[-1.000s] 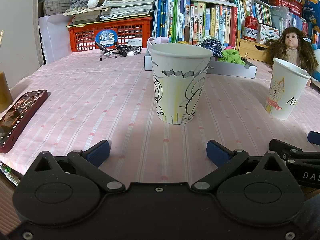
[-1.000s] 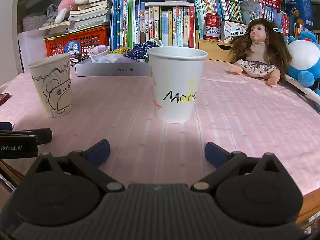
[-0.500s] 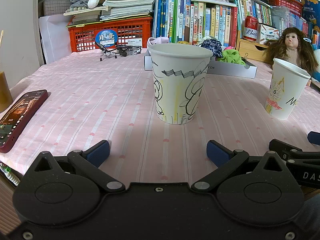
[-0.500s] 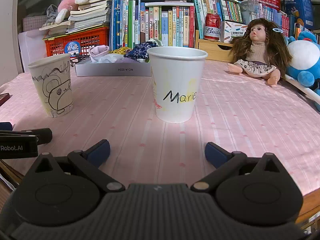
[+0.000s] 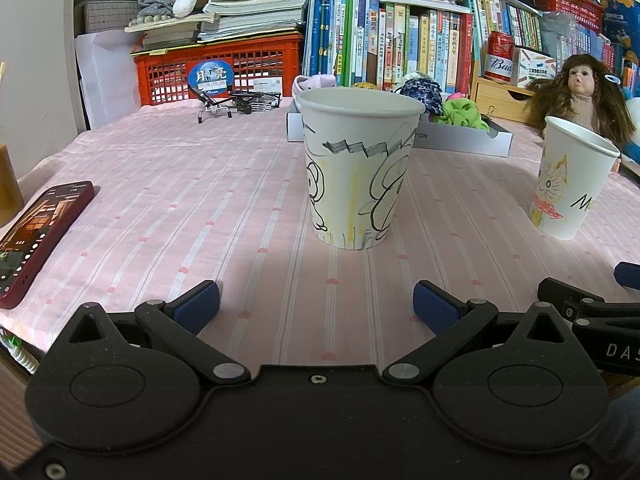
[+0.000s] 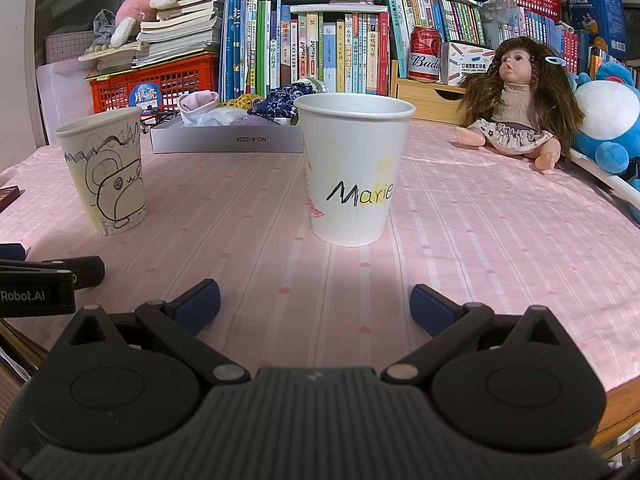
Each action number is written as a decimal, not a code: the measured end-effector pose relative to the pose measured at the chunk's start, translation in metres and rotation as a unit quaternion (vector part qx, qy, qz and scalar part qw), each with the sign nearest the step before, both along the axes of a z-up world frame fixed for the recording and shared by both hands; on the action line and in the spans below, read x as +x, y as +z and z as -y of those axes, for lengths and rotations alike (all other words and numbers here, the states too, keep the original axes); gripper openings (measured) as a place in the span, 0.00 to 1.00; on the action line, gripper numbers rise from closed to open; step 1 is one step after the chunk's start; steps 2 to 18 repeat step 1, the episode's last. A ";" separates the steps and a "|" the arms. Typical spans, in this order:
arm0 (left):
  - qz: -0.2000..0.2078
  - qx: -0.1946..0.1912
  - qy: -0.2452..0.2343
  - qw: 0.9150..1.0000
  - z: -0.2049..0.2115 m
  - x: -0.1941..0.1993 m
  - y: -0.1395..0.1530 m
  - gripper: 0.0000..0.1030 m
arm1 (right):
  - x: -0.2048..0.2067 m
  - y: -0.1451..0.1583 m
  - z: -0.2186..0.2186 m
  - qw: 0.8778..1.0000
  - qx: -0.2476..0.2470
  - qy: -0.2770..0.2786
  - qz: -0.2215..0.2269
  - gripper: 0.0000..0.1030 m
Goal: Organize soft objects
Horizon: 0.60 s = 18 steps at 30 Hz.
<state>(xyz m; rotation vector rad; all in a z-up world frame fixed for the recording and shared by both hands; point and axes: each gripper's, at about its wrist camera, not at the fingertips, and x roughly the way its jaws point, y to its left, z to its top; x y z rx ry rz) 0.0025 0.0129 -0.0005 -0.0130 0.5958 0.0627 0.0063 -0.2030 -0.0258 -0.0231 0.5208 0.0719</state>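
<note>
A grey box lid (image 6: 224, 143) at the back of the pink table holds soft things: a pink sock (image 6: 198, 104), a dark floral cloth (image 6: 282, 104), a green scrunchie (image 5: 462, 112). A paper cup with a black drawing (image 5: 358, 168) stands in front of my left gripper (image 5: 316, 306), which is open and empty. It also shows in the right wrist view (image 6: 106, 170). A cup marked "Marie" (image 6: 354, 168) stands in front of my right gripper (image 6: 316, 304), also open and empty.
A red phone (image 5: 38, 236) lies at the left table edge. A doll (image 6: 516, 100) and a blue plush (image 6: 612, 128) sit at the right. Books, a red crate (image 5: 218, 68) and a beer can (image 6: 425, 54) line the back.
</note>
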 end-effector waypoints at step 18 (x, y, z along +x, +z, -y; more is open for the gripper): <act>0.000 0.000 0.000 1.000 0.000 0.001 0.000 1.00 | 0.000 0.000 0.000 1.000 0.000 0.000 0.000 1.00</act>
